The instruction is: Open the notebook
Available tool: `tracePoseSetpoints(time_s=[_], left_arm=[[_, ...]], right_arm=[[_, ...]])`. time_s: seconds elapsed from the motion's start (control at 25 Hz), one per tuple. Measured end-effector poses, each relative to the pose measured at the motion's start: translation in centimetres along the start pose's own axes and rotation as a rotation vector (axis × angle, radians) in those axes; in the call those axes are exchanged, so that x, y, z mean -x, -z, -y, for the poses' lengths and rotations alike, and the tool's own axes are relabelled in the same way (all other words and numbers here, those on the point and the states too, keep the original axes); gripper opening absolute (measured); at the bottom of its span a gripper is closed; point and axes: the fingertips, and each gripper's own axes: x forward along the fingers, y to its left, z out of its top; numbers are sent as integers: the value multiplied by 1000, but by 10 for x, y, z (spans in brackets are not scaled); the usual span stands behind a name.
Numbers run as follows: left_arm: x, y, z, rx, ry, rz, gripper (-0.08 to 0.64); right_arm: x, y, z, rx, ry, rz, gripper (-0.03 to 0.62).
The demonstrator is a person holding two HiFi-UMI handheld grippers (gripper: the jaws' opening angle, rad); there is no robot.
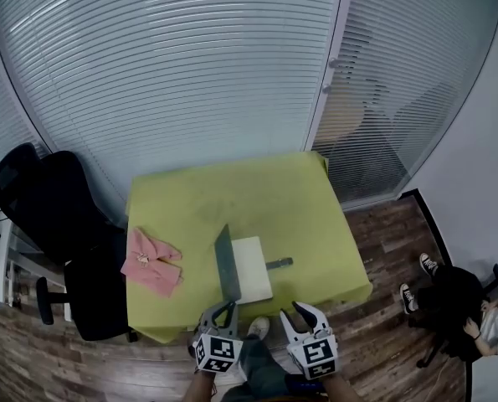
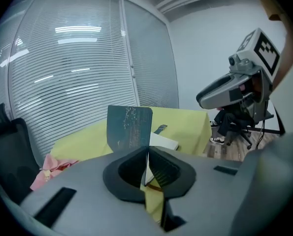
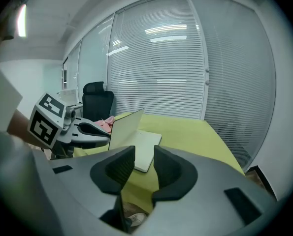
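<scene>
We see the notebook (image 1: 252, 268) lying near the front edge of the yellow-green tabletop (image 1: 257, 191), its dark cover (image 1: 226, 265) standing upright over the white pages. Our left claw (image 1: 221, 308) is pressed together just before the cover's near edge. Our right claw (image 1: 303, 310) hangs spread and empty beside it.

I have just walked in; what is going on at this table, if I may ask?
A person stands at the yellow-green table with a hand-held gripper in each hand. The dark teal notebook lies near the table's front edge, its cover raised about upright and a white page exposed. The left hand-held gripper sits by the cover's near corner, jaws almost together on nothing. The right hand-held gripper is open and empty. A pink cloth lies further left.
</scene>
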Motion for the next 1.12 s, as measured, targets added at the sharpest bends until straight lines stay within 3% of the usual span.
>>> tracePoseSetpoints(time_s=[1.12], left_arm=[[33, 33, -48, 237, -103, 4, 46]], right_arm=[[-8, 0, -12, -7, -12, -2, 132]])
